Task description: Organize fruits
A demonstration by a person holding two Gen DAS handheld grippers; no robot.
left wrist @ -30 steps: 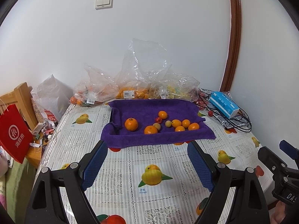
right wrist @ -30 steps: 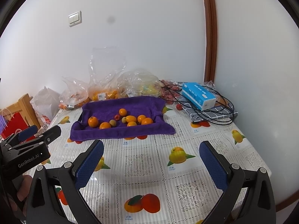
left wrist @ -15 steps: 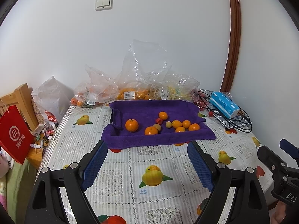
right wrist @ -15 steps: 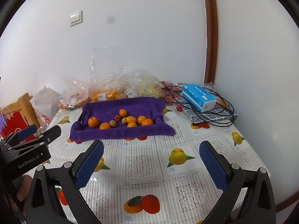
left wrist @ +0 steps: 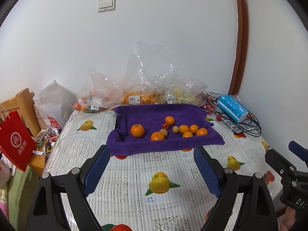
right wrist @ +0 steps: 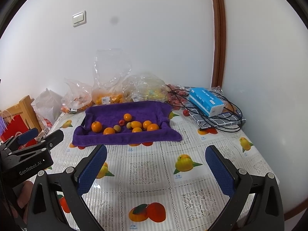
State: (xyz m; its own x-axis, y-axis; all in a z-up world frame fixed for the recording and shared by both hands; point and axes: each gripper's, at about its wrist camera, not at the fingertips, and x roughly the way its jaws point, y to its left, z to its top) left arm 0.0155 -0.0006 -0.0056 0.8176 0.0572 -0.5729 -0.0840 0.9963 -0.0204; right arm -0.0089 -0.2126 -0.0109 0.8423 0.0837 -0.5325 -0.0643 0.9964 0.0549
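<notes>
A purple towel (left wrist: 150,146) (right wrist: 107,140) lies on the table. On it sit several oranges, such as a large one (left wrist: 137,130) (right wrist: 96,126) at the left, two pale round fruits (left wrist: 163,132) (right wrist: 117,128) and a small red fruit (left wrist: 165,125) (right wrist: 121,122). My left gripper (left wrist: 152,170) is open and empty, above the tablecloth in front of the towel. My right gripper (right wrist: 156,170) is open and empty, also short of the towel. Each gripper shows at the edge of the other's view.
Clear plastic bags of fruit (left wrist: 134,94) (right wrist: 107,94) line the wall behind the towel. A blue tissue box (left wrist: 232,107) (right wrist: 206,102) and black cables (right wrist: 227,119) lie at the right. A red paper bag (left wrist: 15,142) and wooden furniture stand left of the table.
Both views have shifted very slightly; the towel and fruits sit a touch higher in frame. Both grippers stay open and empty.
</notes>
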